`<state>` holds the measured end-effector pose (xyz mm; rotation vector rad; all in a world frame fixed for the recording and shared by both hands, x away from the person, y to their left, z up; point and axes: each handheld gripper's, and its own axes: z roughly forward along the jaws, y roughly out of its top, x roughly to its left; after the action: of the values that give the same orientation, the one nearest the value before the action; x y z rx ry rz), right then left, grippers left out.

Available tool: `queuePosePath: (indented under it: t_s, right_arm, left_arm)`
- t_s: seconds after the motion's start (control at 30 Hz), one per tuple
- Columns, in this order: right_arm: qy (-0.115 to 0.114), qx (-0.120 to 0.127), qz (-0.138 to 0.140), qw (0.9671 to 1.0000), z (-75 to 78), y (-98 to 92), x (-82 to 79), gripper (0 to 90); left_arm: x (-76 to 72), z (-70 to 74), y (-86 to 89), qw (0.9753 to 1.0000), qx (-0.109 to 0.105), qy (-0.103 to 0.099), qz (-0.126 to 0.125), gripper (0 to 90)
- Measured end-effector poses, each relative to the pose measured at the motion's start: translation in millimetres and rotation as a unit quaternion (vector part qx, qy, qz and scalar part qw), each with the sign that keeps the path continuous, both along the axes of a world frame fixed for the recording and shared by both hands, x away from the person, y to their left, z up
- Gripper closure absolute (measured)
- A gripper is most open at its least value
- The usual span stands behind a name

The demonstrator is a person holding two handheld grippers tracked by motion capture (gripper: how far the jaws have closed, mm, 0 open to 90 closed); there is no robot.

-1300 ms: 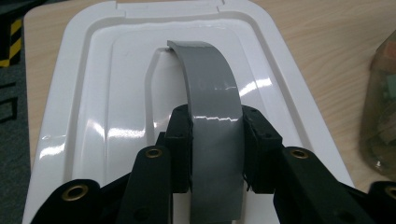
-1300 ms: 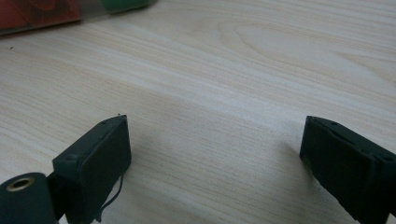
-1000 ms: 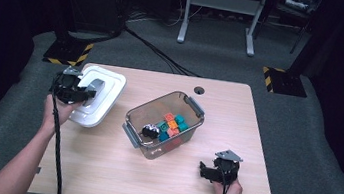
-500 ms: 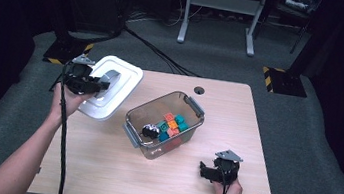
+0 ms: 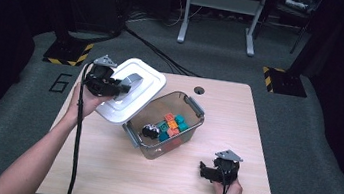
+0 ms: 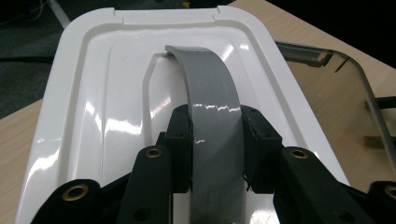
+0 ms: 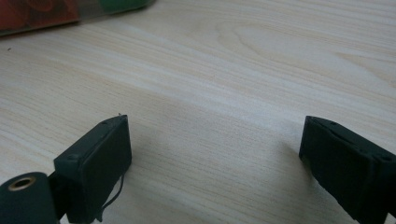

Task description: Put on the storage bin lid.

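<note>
Jaws of the left gripper (image 6: 215, 140) are clamping the grey handle (image 6: 210, 98) of the white lid (image 5: 132, 97), one jaw on each flank of the strap, so the lid is hanging ahead of and below them, tilted, its near corner overlapping the rim of the clear bin (image 5: 166, 126). To seat it well, the person is needing to level the lid first, then align its corners with the bin's before lowering; pressing while tilted risks snagging a grey latch (image 5: 195, 105). Seen along the jaws, the lid's long axis is running straight forward, away from them, in line with the handle. Jaws of the right gripper (image 7: 215, 158) are standing wide apart, holding nothing, just above the table (image 7: 261, 60).
</note>
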<state>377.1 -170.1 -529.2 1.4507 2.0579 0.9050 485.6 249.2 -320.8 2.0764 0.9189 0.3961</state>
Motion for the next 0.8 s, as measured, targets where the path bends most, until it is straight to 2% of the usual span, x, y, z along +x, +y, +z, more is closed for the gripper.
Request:
queuePosePath:
  t_s: [0.17, 0.37, 0.5, 0.63, 0.73, 0.8]
  right_arm:
    - [0.0, 0.0, 0.002, 1.0, 0.0, -0.5, 0.3, 8.4]
    - [0.001, -0.001, 0.005, 1.0, 0.0, -1.0, 0.3, 8.5]
    - [-0.001, 0.002, 0.0, 1.0, 0.0, -0.5, 0.3, 8.9]
    - [-0.002, 0.004, -0.003, 1.0, -0.2, -0.2, 0.6, 9.1]
    - [0.0, 0.002, 0.006, 1.0, 0.3, -1.3, 0.1, 9.4]
    - [-0.001, 0.005, 0.004, 1.0, 0.2, -0.8, 0.2, 9.6]
  left_arm:
    - [-0.7, -1.7, -17.1, 0.9997, -0.008, 0.008, -0.023, 67.4]
    - [-2.0, 0.8, -29.2, 0.9987, -0.012, 0.009, -0.05, 67.4]
    - [-2.0, -0.7, -35.9, 0.9982, -0.02, 0.009, -0.056, 67.3]
    - [-3.1, -0.4, -41.9, 0.9977, -0.013, 0.011, -0.066, 67.3]
    - [-3.3, -2.3, -46.5, 0.9972, -0.018, 0.012, -0.071, 67.3]
    - [-3.2, -3.1, -49.1, 0.9969, -0.011, 0.014, -0.076, 67.4]
